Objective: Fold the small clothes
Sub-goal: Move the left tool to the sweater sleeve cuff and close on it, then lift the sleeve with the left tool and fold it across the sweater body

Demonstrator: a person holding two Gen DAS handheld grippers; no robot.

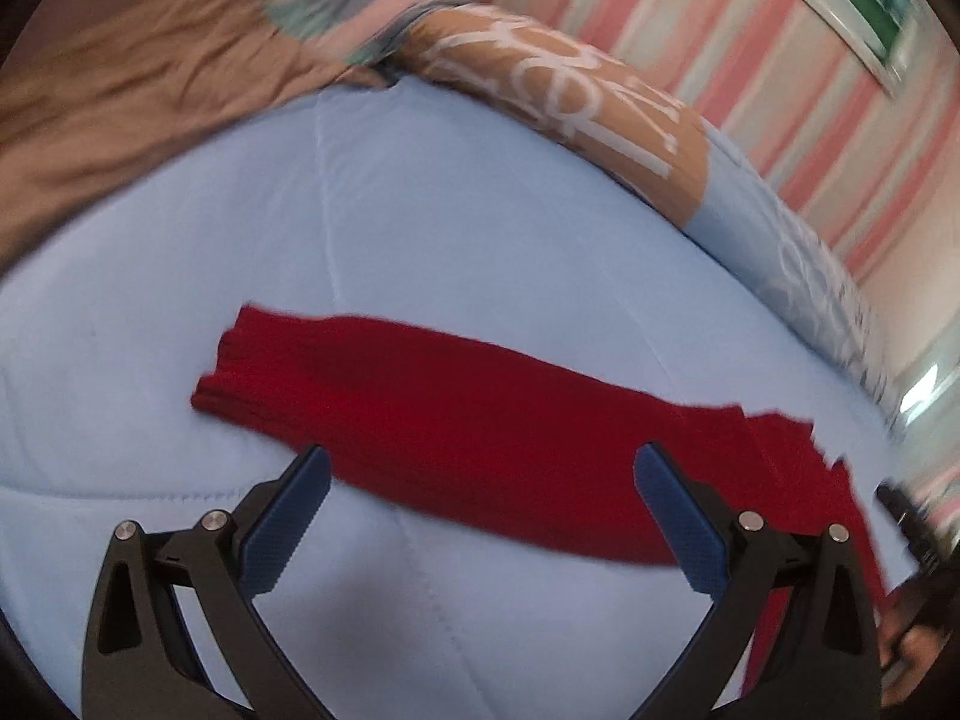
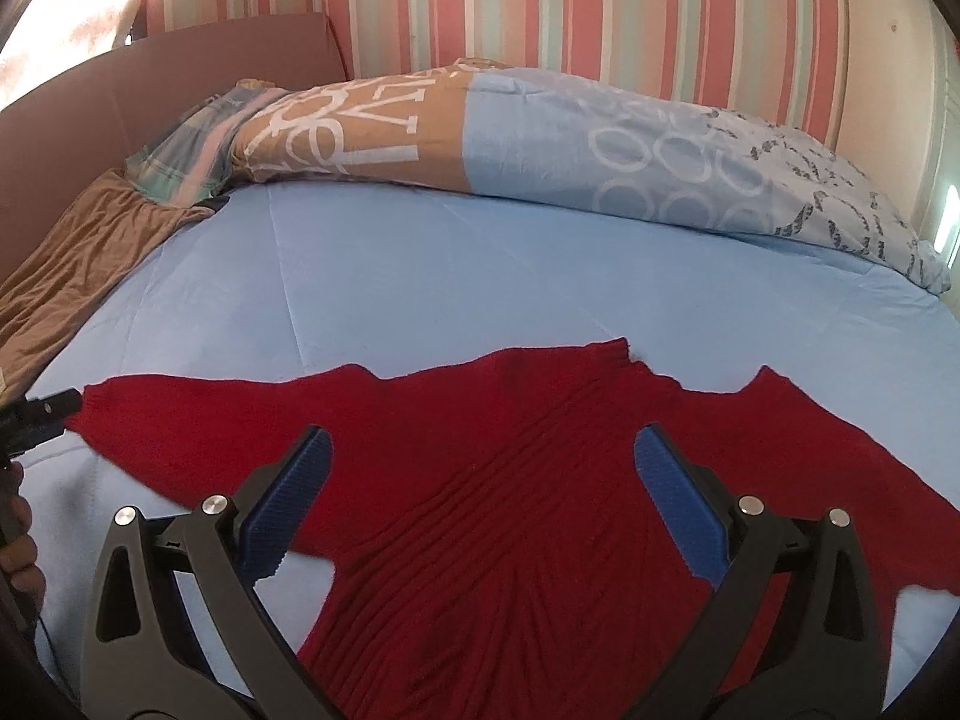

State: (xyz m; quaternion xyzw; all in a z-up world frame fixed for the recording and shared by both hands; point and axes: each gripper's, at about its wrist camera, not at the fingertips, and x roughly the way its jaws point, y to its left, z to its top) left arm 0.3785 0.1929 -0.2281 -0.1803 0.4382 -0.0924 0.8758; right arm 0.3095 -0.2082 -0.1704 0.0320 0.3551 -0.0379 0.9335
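Red sweater [image 2: 510, 480] spread flat on bed [image 2: 420, 276], sleeves at 9 and 3 o'clock. Left claw [image 1: 480, 480] released over sleeve; right claw [image 2: 480, 462] released over body. Soft, limp knit, likely light; best pinched at sleeve cuff.

Our left wrist view, somewhat blurred, looks low across the bed [image 1: 420, 210] along one sleeve; our right wrist view faces the striped wall [image 2: 600, 6] from nearby. Both share the red sweater [image 2: 510, 480] and duvet [image 2: 540, 144].
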